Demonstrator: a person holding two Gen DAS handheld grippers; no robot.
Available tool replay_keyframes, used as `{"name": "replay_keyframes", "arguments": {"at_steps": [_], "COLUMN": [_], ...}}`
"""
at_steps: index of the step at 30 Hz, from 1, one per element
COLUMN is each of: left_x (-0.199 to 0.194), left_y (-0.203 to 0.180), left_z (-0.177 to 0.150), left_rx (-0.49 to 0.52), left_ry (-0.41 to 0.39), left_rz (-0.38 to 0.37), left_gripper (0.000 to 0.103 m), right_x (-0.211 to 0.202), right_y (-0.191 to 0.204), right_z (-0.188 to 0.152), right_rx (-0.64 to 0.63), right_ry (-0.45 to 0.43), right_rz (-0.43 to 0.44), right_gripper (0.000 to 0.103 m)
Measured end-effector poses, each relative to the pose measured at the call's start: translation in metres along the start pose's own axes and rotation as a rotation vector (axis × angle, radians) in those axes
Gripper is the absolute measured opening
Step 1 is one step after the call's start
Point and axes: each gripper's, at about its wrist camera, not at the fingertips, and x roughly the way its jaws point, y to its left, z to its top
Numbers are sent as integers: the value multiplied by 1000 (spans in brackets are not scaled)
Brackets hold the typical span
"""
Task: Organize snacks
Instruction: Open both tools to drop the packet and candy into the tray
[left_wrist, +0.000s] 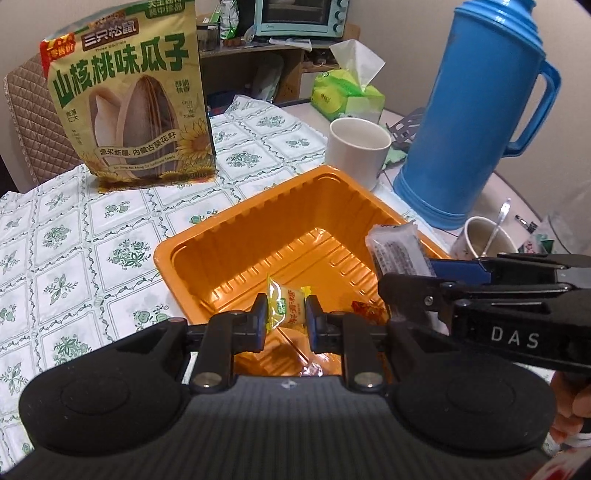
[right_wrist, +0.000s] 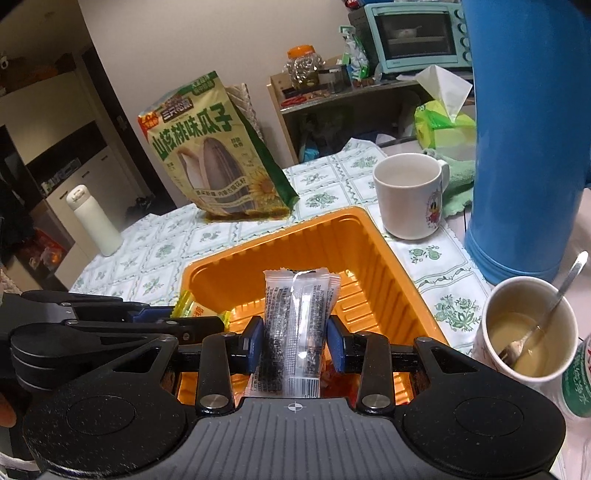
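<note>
My left tongs (left_wrist: 286, 319) clamped on a yellow candy (left_wrist: 287, 309), my right tongs (right_wrist: 295, 345) gripping a clear snack packet (right_wrist: 295, 325), both over the orange tray (right_wrist: 280, 236) on the counter (left_wrist: 92, 236)

Behind the table's far edge, a wooden shelf (right_wrist: 369, 92) bearing a mint toaster oven (right_wrist: 417, 37) stands against a plain beige wall (right_wrist: 184, 40).

A small yellow-wrapped candy (left_wrist: 287, 309) hung upright, pinched above the near end of the ribbed orange plastic tray (left_wrist: 236, 225). Beside it, a clear rectangular snack packet with black print (right_wrist: 295, 328) stood clamped upright over the same tray.
</note>
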Motion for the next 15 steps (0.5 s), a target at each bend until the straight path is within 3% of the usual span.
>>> {"name": "replay_keyframes", "arguments": {"at_steps": [10, 15], "left_x": [18, 17], "left_y": [1, 6], "left_z": [8, 9], "left_rx": [-2, -8], "left_ry": [10, 5], "left_rz": [4, 7], "left_gripper": [20, 27], "right_x": [10, 12], "right_y": [-13, -16], "right_z": [8, 10], "right_rx": [26, 41], "right_ry": [8, 10], "right_rz": [3, 8], "right_gripper": [37, 37]}}
